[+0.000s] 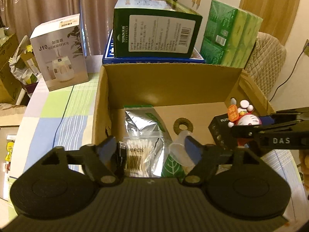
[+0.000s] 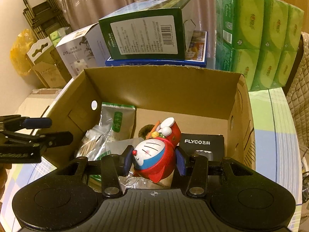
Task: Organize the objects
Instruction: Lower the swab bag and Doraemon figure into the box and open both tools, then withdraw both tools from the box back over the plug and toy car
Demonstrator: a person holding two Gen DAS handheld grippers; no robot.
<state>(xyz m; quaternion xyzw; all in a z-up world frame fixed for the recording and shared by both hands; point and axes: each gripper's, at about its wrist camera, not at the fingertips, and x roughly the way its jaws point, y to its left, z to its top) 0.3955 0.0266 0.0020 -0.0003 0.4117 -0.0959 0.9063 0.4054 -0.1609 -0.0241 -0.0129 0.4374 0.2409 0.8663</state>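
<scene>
Two grippers at the cardboard box (image 2: 164, 89): the right gripper (image 2: 154, 160) pinches a Doraemon figure (image 2: 152, 154) just above the near-right floor, beside the black FLYCO box (image 2: 202, 143). Left gripper (image 1: 152, 147) hangs spread and empty over the cotton swab bag (image 1: 138, 154). Looks like the placing step, so next it probably needs lowering and a gentle release.

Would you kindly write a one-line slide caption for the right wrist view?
Right gripper holds a red Doraemon figure over the open cardboard box, beside a black FLYCO box.

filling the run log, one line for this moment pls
right gripper: shut on toy, over box | left gripper: open, empty, at box near edge | in box: swabs, pouch
</scene>
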